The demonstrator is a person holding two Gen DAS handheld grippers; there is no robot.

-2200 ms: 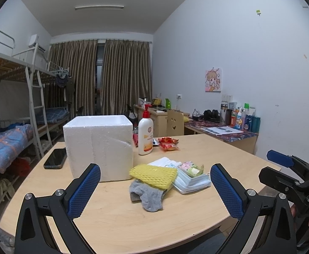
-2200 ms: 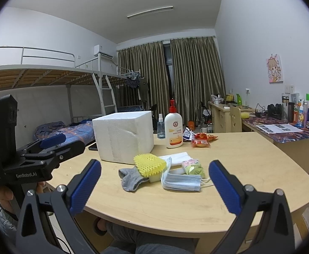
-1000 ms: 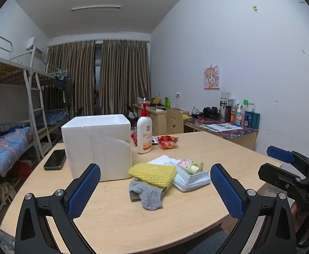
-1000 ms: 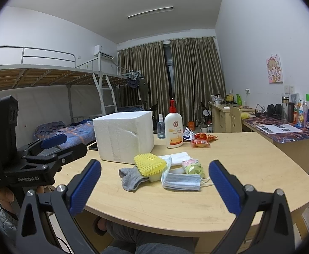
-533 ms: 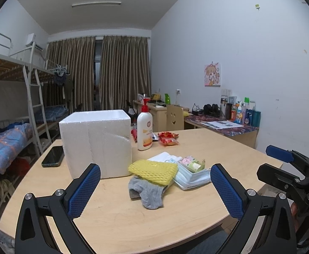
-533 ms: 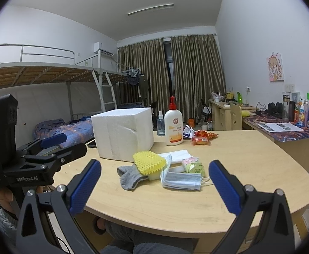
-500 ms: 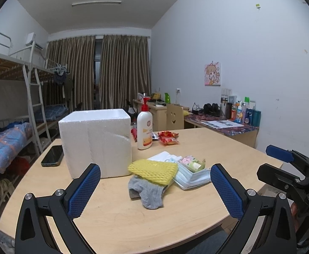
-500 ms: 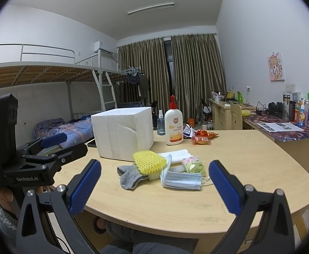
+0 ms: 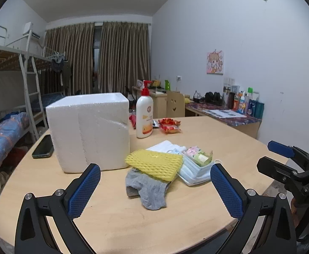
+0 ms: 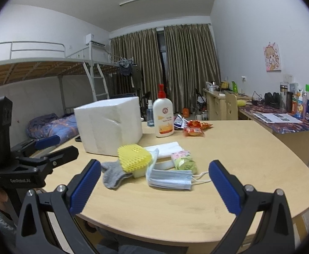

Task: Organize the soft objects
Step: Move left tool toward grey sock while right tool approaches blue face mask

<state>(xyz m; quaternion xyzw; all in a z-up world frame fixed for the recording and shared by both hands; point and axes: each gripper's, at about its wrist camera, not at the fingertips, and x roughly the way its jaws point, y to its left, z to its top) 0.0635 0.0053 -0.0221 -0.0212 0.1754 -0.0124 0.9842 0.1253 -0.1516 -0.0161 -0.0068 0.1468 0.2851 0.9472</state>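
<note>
A pile of soft things lies mid-table: a grey sock (image 9: pixel 148 187) (image 10: pixel 113 174), a yellow foam net (image 9: pixel 154 164) (image 10: pixel 134 157), blue face masks (image 9: pixel 193 171) (image 10: pixel 169 177), a floral tissue pack (image 9: pixel 198 155) (image 10: pixel 184 160) and white folded tissues (image 9: pixel 165 146) (image 10: pixel 165 148). A white foam box (image 9: pixel 88 130) (image 10: pixel 110 124) stands to their left. My left gripper (image 9: pixel 155 192) is open and empty, short of the sock. My right gripper (image 10: pixel 154 185) is open and empty, short of the masks.
A lotion pump bottle (image 9: pixel 144 114) (image 10: pixel 162 116), red snack packets (image 9: pixel 169 124) (image 10: pixel 195 128) and a small spray bottle (image 10: pixel 150 114) stand behind the pile. A phone (image 9: pixel 43 147) lies left of the box. The round wooden table (image 9: pixel 122 222) (image 10: pixel 249 158) has its edge just under both grippers.
Both grippers have moved slightly closer to the pile. Both stay open. Nothing on the table has moved.
</note>
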